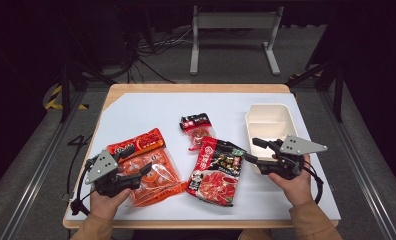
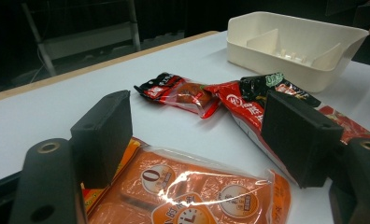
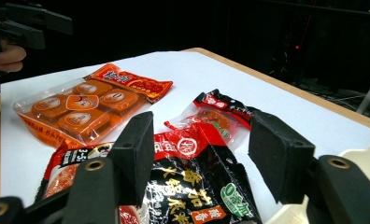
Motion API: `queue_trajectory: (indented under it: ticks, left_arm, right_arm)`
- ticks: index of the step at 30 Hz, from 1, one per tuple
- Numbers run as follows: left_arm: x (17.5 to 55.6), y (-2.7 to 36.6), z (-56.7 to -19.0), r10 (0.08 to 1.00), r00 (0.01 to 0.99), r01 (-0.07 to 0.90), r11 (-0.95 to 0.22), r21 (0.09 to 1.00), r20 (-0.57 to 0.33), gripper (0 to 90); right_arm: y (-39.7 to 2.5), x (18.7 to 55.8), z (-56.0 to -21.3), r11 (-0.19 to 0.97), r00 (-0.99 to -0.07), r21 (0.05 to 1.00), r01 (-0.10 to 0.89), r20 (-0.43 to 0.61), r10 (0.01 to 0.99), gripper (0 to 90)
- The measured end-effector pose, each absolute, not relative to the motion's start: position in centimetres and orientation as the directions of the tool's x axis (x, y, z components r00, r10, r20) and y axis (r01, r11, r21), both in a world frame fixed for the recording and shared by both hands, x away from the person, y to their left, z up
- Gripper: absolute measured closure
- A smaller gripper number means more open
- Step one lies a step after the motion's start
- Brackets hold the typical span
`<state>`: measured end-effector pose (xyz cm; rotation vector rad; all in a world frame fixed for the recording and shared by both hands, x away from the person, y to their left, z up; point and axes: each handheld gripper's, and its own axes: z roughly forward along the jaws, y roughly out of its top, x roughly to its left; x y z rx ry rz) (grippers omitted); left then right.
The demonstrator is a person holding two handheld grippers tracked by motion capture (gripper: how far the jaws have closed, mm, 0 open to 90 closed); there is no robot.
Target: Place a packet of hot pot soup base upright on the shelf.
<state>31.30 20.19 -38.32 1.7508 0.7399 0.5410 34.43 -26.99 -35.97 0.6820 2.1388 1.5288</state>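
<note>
Nearest the table's front edge, left gripper (image 1: 145, 171) held low over the orange packet (image 1: 151, 170), jaws spread wide apart and holding nothing; from the left gripper view, packet (image 2: 192, 191) lying flat just below and between the two black jaws, apparently not touched by them. Clear wrapper with a red-and-orange printed top strip, round orange pieces visible inside, glare across the film. At the right, right gripper (image 1: 253, 151) likewise spread apart and empty, tips over the upper right corner of the red and black pouch (image 1: 217, 171); in the right gripper view, pouch (image 3: 192, 186) lying directly under and between the jaws. Glossy pouch, red at one end, black with yellow lettering and a green badge at the other. Farther back, small red sachet (image 1: 197, 130) flat on the white table (image 1: 136, 110), just beyond the pouch. Beside the right gripper, cream bin (image 1: 271, 125), upright, with inner dividers.
</note>
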Motion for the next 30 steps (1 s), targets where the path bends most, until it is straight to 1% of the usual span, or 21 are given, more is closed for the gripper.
queue_trajectory:
  ticks: [4,7,10,13,18,23,27,30]
  left_arm:
    - [31.4,20.0,-38.3,0.712,0.702,0.203,-0.205,0.957,0.004,25.9]
    - [31.7,19.9,-38.3,0.705,0.709,0.214,-0.179,0.960,-0.027,25.6]
    - [31.8,19.7,-38.2,0.707,0.706,0.224,-0.176,0.959,-0.035,25.1]
    - [31.9,19.3,-38.0,0.718,0.696,0.226,-0.205,0.952,-0.010,24.6]
    - [32.4,18.6,-37.4,0.713,0.701,0.233,-0.225,0.946,-0.003,23.7]
    - [33.1,17.9,-36.6,0.719,0.695,0.250,-0.226,0.941,-0.012,22.3]
    - [33.8,17.1,-36.0,0.717,0.697,0.257,-0.233,0.938,-0.013,21.9]
    - [34.4,16.2,-35.5,0.695,0.719,0.256,-0.248,0.934,-0.012,22.0]
  right_arm:
    - [-27.2,34.2,-36.0,0.255,-0.789,0.959,0.128,-0.058,0.612,38.5]
    - [-27.4,34.3,-36.1,0.233,-0.793,0.966,0.112,-0.054,0.607,35.8]
    - [-27.5,34.3,-36.1,0.237,-0.787,0.966,0.108,-0.062,0.613,35.7]
    - [-27.5,34.2,-36.1,0.234,-0.782,0.966,0.108,-0.063,0.620,35.4]
    - [-27.4,34.2,-36.3,0.255,-0.780,0.958,0.134,-0.057,0.623,37.1]
    - [-27.4,34.3,-36.1,0.267,-0.781,0.954,0.140,-0.059,0.622,38.1]
    - [-27.6,34.5,-36.0,0.271,-0.773,0.951,0.147,-0.060,0.631,38.3]
    - [-27.8,34.6,-35.9,0.270,-0.767,0.951,0.152,-0.059,0.638,38.3]
